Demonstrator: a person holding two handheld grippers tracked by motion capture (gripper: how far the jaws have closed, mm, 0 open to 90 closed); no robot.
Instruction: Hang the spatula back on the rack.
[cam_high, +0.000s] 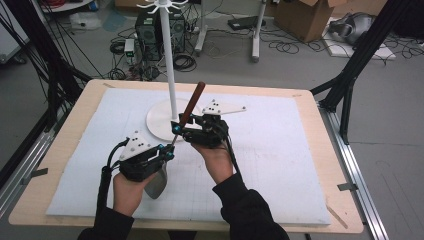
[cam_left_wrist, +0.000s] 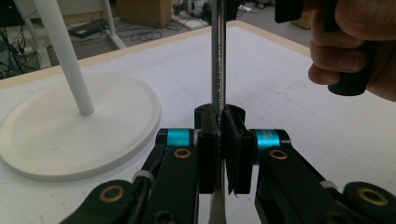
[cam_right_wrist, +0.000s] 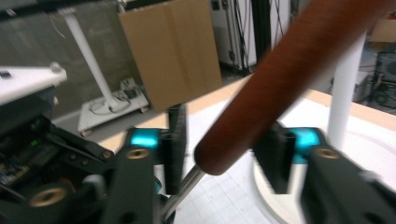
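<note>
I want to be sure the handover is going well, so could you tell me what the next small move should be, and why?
Probably close the right gripper fully on the wooden handle. Its jaws stand on either side of the handle's lower end, and a gap shows at each pad. The left gripper is clamped on the tool's metal shaft, the spatula blade hanging below it, so it should hold until the right grip is firm.

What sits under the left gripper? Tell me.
Under the left gripper, the spatula's metal blade hangs over the white mat. The hand covers part of the blade.
</note>
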